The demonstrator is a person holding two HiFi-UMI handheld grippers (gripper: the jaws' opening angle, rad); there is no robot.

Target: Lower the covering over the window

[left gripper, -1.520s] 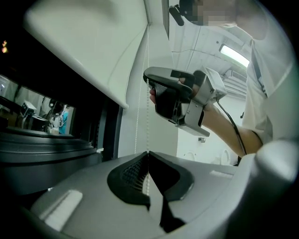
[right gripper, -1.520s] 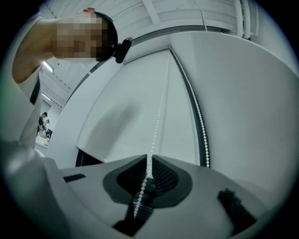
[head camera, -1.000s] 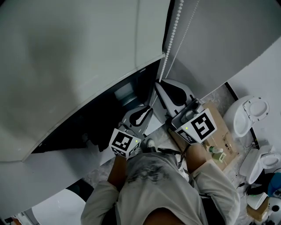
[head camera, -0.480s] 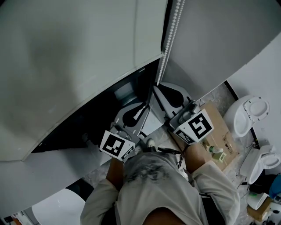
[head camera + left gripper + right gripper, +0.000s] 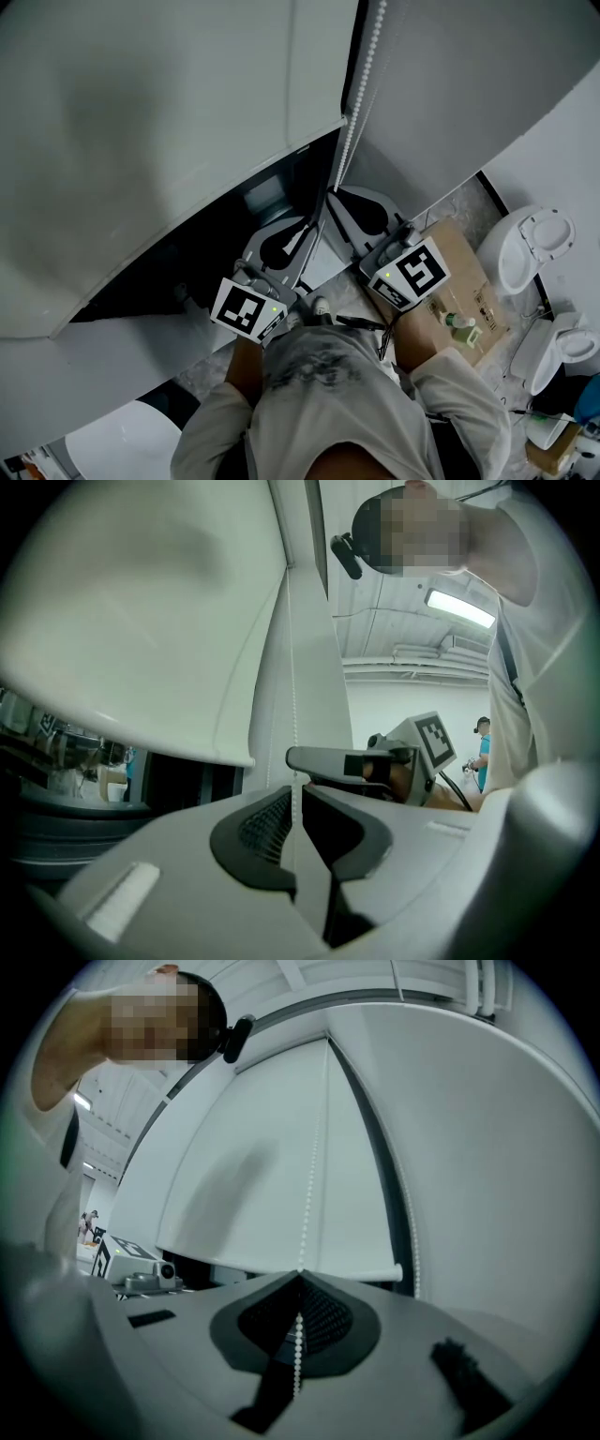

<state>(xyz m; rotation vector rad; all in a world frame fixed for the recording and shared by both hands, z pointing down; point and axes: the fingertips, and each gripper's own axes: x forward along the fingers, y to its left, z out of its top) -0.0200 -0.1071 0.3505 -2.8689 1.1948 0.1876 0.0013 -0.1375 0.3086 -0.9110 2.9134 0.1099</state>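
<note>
Here, the pale roller blind (image 5: 169, 122) fills the upper left of the head view. Its lower edge slants from lower left up to the centre, and a dark strip of window (image 5: 225, 234) shows beneath it. A white bead chain (image 5: 364, 75) hangs from top centre, just right of the blind's side edge, down to the two grippers. The right gripper (image 5: 331, 195) has its fingers pressed together on the chain, and in its own view the beads run straight down between the closed black pads. The left gripper (image 5: 312, 228) sits just lower left of it. Its fingers stand slightly apart, with the chain passing through the narrow gap, not squeezed. Each gripper carries a cube (image 5: 248, 309) printed with black-and-white square markers. At mid-right lies a cardboard box (image 5: 473, 281), its print too small to read.
</note>
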